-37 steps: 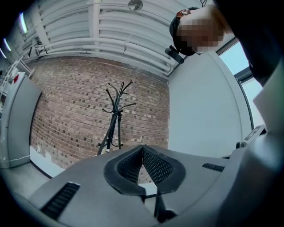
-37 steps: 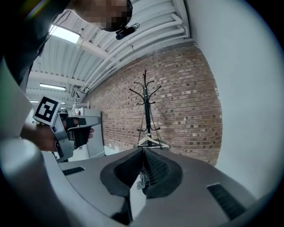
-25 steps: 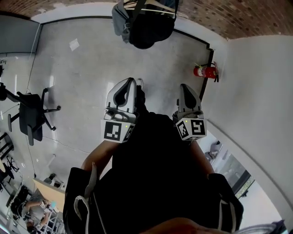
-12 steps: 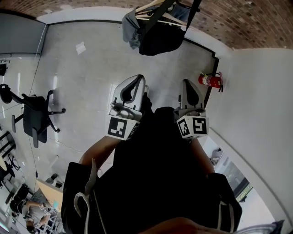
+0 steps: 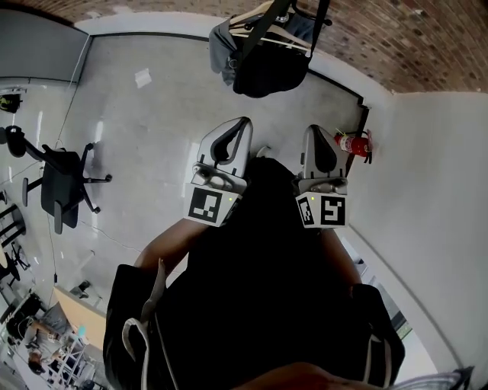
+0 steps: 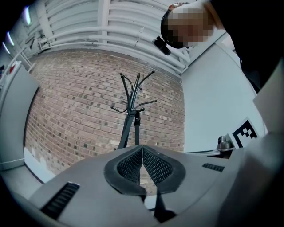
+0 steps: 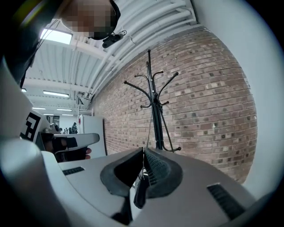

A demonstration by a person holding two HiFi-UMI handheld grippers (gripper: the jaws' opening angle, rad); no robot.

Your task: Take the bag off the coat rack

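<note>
A black bag (image 5: pixel 268 70) hangs on the coat rack (image 5: pixel 263 17) at the top of the head view, next to a grey garment (image 5: pixel 222 52). My left gripper (image 5: pixel 244 122) and right gripper (image 5: pixel 317 129) are held side by side in front of the person, pointing toward the rack and well short of it. Both are shut with nothing between their pads. In the left gripper view the rack (image 6: pixel 131 111) stands against the brick wall beyond the shut left gripper (image 6: pixel 141 148), with a dark strap (image 6: pixel 137 126) on its pole. The right gripper view has the rack (image 7: pixel 155 115) beyond the shut right gripper (image 7: pixel 143 153).
A red fire extinguisher (image 5: pixel 351 142) is mounted low where the white wall (image 5: pixel 435 167) meets the brick wall (image 5: pixel 381 38), right of the rack. An office chair (image 5: pixel 61 187) stands on the grey floor far left. More furniture and a person are at the lower left.
Both grippers have moved forward toward the rack, and the bag and rack sit lower and nearer in the head view. The jaws stay shut throughout.
</note>
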